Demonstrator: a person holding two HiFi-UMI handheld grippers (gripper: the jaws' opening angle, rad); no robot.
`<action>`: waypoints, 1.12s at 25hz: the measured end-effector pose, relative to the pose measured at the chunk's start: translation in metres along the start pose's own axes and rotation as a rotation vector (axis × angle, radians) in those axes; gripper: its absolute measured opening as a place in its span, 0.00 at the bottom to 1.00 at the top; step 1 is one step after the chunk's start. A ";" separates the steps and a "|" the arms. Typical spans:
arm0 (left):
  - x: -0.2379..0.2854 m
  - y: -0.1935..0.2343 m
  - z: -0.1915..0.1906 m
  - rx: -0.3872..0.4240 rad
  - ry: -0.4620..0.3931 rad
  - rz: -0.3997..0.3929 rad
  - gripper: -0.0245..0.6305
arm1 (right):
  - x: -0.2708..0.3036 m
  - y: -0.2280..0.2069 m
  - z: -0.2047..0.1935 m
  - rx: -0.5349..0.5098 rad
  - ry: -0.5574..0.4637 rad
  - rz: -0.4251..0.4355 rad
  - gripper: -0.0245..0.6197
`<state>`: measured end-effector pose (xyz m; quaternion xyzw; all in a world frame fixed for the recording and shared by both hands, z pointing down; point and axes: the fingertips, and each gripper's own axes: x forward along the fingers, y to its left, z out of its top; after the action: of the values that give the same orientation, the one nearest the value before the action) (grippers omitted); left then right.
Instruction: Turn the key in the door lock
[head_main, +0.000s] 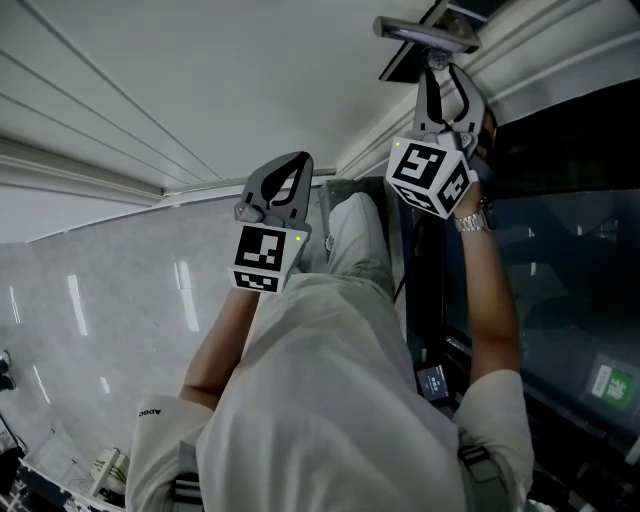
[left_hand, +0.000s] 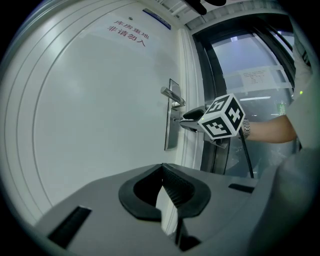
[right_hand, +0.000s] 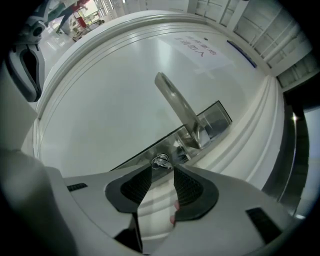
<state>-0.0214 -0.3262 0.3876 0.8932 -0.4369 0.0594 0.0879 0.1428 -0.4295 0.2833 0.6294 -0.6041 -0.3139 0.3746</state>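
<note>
The white door (left_hand: 100, 110) carries a metal lock plate (left_hand: 171, 117) with a lever handle (right_hand: 175, 102) above the keyhole. A small silver key (right_hand: 161, 161) sticks out of the lock. My right gripper (right_hand: 162, 169) points level at the plate, its two dark pads standing either side of the key head with a thin gap on each side, so it is open. The left gripper view shows my right gripper's marker cube (left_hand: 221, 118) beside the plate. My left gripper (left_hand: 163, 167) hangs back from the door, shut and empty, well left of the lock in the head view (head_main: 298, 160).
A dark glass panel and its frame (head_main: 560, 280) run along the right of the door. A black cable (left_hand: 246, 155) hangs under the right hand. There is a printed notice (left_hand: 129, 32) high on the door. Glossy floor (head_main: 100, 300) lies to the left.
</note>
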 end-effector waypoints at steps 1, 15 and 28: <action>0.000 0.000 0.000 0.001 0.001 0.000 0.05 | -0.005 -0.001 -0.002 0.019 -0.003 -0.014 0.22; -0.019 0.009 -0.005 0.021 0.017 0.057 0.05 | -0.072 0.071 0.013 0.495 -0.059 0.149 0.08; -0.065 0.045 -0.008 0.014 -0.040 0.203 0.05 | -0.120 0.134 0.075 0.869 -0.217 0.409 0.04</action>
<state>-0.0973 -0.3020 0.3879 0.8460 -0.5264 0.0533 0.0666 0.0002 -0.3160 0.3512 0.5596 -0.8260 -0.0165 0.0661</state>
